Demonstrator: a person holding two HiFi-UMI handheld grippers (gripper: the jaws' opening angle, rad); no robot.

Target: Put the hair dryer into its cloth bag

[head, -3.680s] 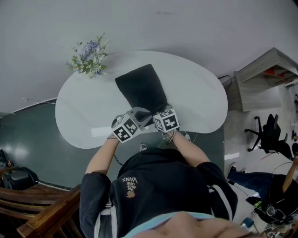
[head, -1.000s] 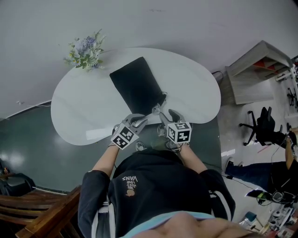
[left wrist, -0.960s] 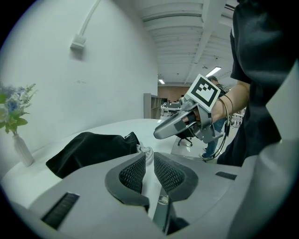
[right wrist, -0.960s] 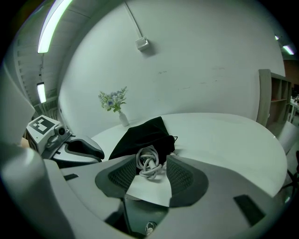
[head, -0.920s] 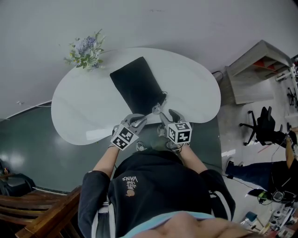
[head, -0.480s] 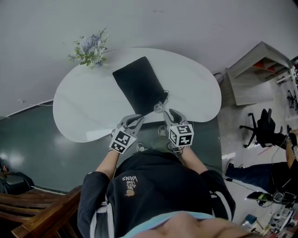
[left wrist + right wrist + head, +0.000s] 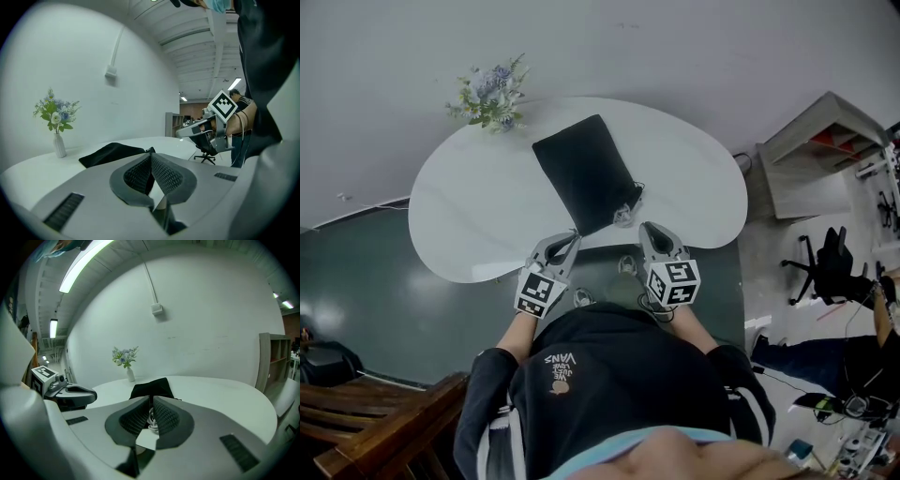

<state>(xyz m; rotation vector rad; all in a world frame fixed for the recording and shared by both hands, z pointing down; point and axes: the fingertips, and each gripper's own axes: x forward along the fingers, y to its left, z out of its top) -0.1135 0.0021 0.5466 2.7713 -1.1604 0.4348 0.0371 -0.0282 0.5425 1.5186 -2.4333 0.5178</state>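
Head view: from above, steeply down onto left gripper (image 7: 572, 236) and right gripper (image 7: 645, 228), table (image 7: 694, 178) beyond their tips. Gripper views: close behind own jaws, roughly level across table; both share cloth bag (image 7: 110, 153) and flower vase (image 7: 58, 146) ahead.

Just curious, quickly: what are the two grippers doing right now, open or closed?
Left gripper: closed, empty.
Right gripper: jaws have just been closing, now together, nothing between them.

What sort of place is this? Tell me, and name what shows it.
Probably an office or lab workspace: a black wheeled office chair stands on the floor, a pale open shelf unit sits by the wall, and long strip lights line the ceiling.
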